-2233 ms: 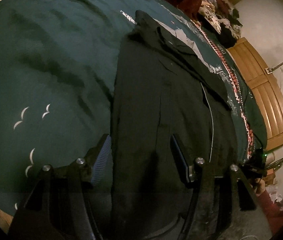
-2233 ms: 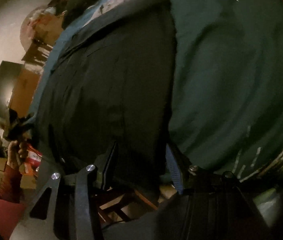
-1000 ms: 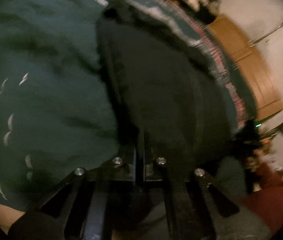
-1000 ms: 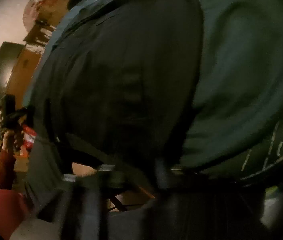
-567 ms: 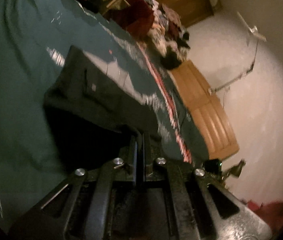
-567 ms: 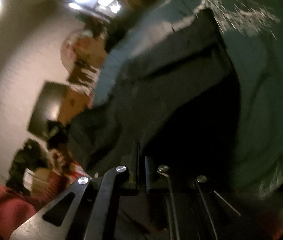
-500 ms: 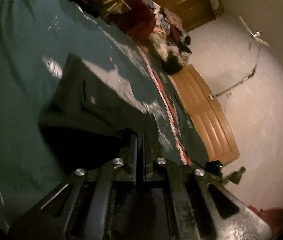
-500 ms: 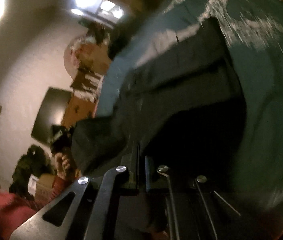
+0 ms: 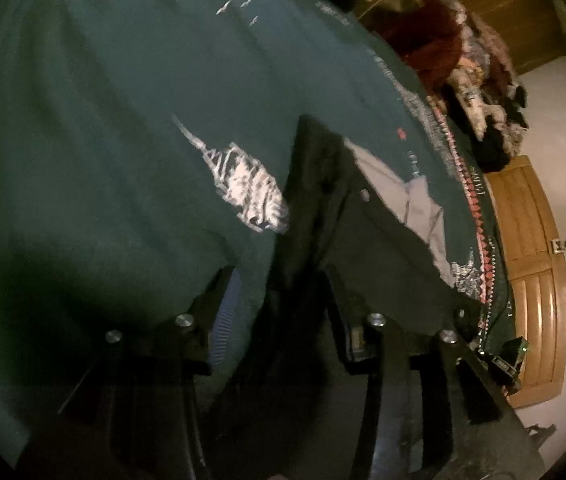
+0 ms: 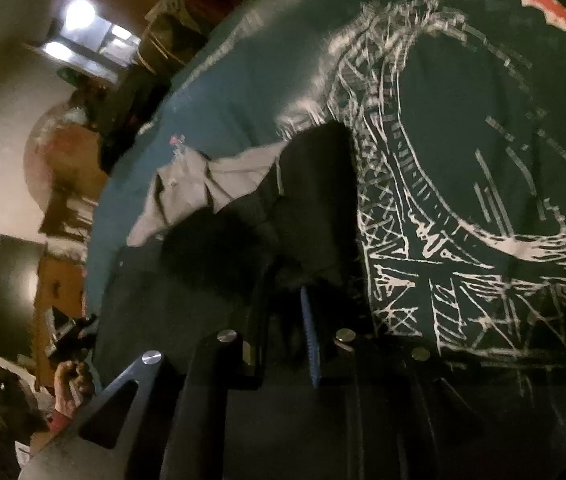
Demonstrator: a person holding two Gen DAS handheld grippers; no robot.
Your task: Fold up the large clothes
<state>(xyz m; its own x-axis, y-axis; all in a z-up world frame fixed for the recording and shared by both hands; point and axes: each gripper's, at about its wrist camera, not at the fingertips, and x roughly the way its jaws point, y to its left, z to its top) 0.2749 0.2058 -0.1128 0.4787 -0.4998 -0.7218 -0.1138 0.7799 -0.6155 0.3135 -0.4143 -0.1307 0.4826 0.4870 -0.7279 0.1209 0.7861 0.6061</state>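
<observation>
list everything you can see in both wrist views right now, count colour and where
dark garment: one, black with a pale grey lining showing, folded on the bedspread, just ahead of both tools
bedspread: one, dark green with white printed drawings and a red zigzag border, under the garment
wooden door: one, light brown, beyond the bed's edge in the left wrist view
heap of clothes: one pile, dark red, white and black, at the far end of the bed
dark screen: one, black, against the wall in the right wrist view
left tool: one, black with blue pads, jaws just opened, garment edge lies between them unpinched
right tool: one, black, blue pad, jaws just opened a narrow gap, over the garment
hand: one, red sleeve, holding the left tool
</observation>
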